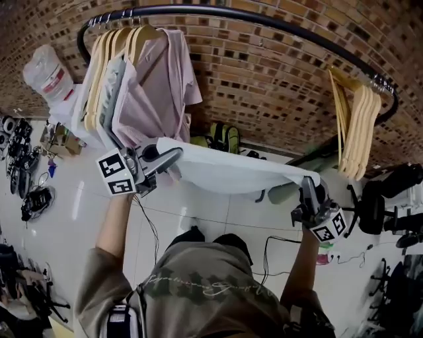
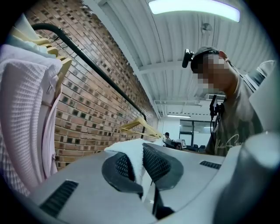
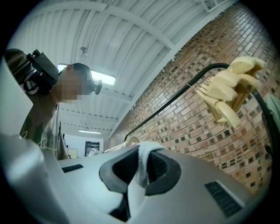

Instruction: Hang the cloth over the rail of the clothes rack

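Spanning left tongs [image 1: 170, 158] and right tongs [image 1: 308, 182], white cloth [image 1: 231, 173], ends pinched tight.

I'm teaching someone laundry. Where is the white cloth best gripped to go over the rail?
Likely at its two opposite ends, one gripper from each side, as the left gripper and right gripper do: pinched there, the cloth spans flat below the rail.

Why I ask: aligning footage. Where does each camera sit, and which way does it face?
Head view: on the head, steeply down at the cloth stretched between left gripper and right gripper; forearms show.
Left gripper view: on that gripper, along jaws shut on cloth toward rail; person's torso at right.
Right gripper view: likewise; person's torso left.
Shared: cloth, rail.
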The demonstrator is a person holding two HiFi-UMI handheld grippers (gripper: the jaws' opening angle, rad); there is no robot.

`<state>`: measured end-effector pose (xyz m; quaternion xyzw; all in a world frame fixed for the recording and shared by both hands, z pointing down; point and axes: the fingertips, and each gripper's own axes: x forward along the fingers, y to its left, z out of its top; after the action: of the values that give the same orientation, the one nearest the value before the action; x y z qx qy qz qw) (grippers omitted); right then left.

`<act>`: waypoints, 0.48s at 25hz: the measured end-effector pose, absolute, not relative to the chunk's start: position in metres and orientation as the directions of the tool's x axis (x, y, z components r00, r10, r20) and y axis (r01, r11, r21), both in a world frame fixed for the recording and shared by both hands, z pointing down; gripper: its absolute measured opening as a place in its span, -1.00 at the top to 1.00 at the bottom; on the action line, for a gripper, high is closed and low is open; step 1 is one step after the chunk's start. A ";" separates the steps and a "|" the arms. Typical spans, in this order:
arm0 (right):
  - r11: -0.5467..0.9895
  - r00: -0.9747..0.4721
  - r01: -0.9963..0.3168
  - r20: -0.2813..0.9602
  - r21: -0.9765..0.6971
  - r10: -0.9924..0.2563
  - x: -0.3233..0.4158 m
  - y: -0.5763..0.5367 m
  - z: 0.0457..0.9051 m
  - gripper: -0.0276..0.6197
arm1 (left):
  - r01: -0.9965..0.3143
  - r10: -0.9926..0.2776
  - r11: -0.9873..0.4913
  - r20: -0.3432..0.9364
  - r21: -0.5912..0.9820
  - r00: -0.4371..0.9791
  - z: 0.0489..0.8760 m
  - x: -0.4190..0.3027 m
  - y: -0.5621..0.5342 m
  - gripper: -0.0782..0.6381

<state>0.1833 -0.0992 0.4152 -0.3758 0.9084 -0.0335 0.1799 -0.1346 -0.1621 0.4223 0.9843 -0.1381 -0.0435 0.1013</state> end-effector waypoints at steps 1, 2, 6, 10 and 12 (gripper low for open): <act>0.719 -0.656 -0.669 -0.304 -0.190 -0.691 0.182 -0.105 0.412 0.85 | -0.271 -0.293 -0.936 -0.070 0.223 0.954 0.418 -0.136 -0.171 0.73; 0.724 -0.663 -0.665 -0.301 -0.184 -0.685 0.180 -0.111 0.408 0.85 | -0.280 -0.305 -0.931 -0.081 0.233 0.949 0.414 -0.137 -0.178 0.73; 0.743 -0.699 -0.650 -0.259 -0.159 -0.667 0.179 -0.131 0.397 0.85 | -0.299 -0.330 -0.923 -0.099 0.244 0.939 0.403 -0.138 -0.199 0.73; 0.759 -0.724 -0.637 -0.234 -0.135 -0.649 0.182 -0.155 0.379 0.85 | -0.315 -0.349 -0.918 -0.115 0.240 0.930 0.388 -0.139 -0.217 0.73; 0.774 -0.738 -0.620 -0.241 -0.127 -0.631 0.183 -0.162 0.370 0.85 | -0.318 -0.346 -0.925 -0.115 0.205 0.931 0.382 -0.140 -0.222 0.73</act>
<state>0.1830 -0.1616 0.3698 -0.3356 0.9319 -0.0191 0.1362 -0.1396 -0.2224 0.3824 0.9784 -0.1697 -0.0746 0.0920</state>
